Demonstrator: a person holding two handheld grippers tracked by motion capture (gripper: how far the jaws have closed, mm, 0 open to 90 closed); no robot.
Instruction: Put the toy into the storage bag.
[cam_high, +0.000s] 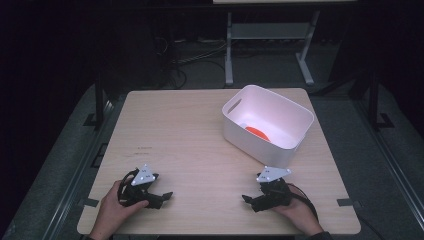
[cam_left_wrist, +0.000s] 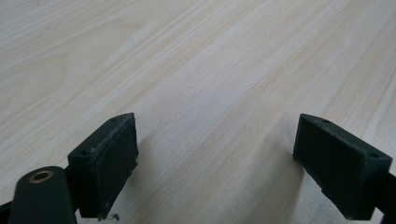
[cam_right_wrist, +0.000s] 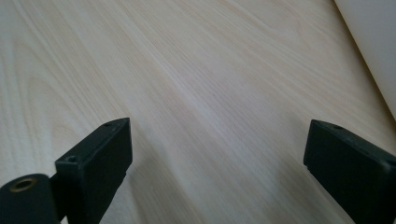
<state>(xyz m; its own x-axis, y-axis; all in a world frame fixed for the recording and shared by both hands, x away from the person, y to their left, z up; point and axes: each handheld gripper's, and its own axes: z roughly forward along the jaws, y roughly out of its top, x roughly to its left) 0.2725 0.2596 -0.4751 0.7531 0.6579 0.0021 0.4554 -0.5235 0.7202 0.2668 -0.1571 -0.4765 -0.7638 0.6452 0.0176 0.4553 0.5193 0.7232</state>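
From the high view, a white bin (cam_high: 280, 142) with an orange object (cam_high: 257, 133) inside sits on the far right part of the light wood table (cam_high: 190, 130), just beyond the right tool (cam_high: 256, 198) and well apart from the left tool (cam_high: 161, 196). In the left gripper view, the left tool (cam_left_wrist: 215, 158) stands spread over bare table. In the right gripper view, the right tool (cam_right_wrist: 217, 163) is likewise spread wide, the bin's white wall (cam_right_wrist: 373, 42) at the upper right.

Two black grippers, left gripper (cam_high: 161, 197), right gripper (cam_high: 248, 200), grey three-cornered plates, flat rectangular jaws, black cables
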